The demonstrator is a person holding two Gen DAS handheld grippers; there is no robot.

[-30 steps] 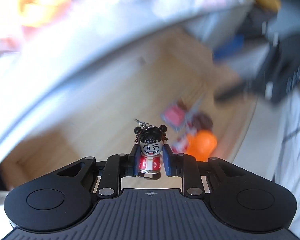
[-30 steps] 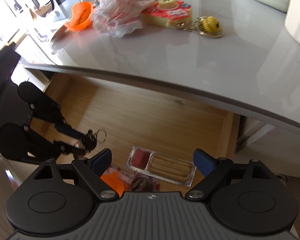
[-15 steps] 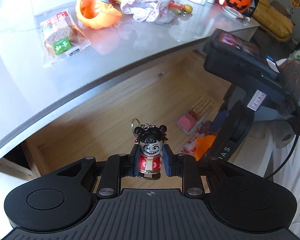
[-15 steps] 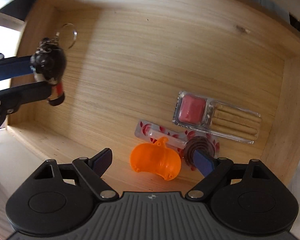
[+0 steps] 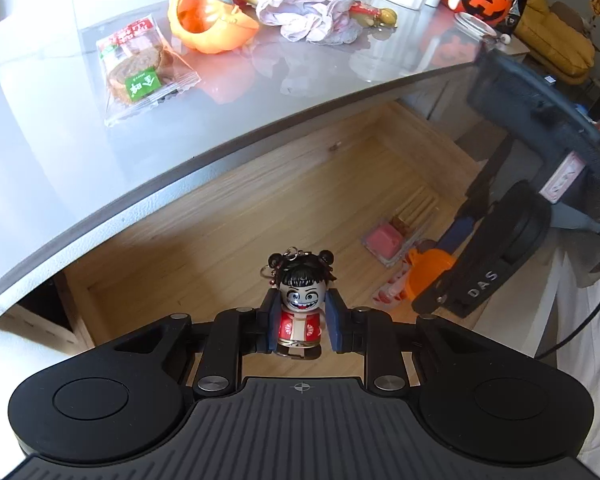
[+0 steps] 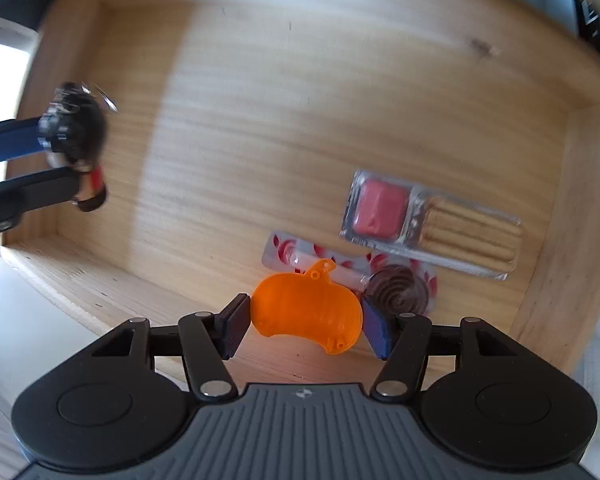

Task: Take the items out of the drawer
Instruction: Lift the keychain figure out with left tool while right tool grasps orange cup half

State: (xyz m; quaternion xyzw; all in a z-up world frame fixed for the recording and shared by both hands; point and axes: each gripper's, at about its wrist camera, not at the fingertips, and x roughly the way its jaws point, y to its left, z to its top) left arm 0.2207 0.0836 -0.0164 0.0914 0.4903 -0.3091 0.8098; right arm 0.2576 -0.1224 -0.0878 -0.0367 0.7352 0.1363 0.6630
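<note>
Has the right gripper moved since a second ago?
Yes. The right gripper dropped from facing the countertop into the drawer, and its closing jaws now flank the orange pumpkin half.

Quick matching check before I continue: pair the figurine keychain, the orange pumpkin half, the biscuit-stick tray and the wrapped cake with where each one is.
Things:
1. figurine keychain
2. orange pumpkin half
3. biscuit-stick tray
4. wrapped cake

Places:
A. on the grey countertop
B. on the drawer floor, untouched
C. clamped in the left gripper
D. between the closing jaws of the right gripper

Pairs: 1-C, 2-D, 3-B, 4-A
</note>
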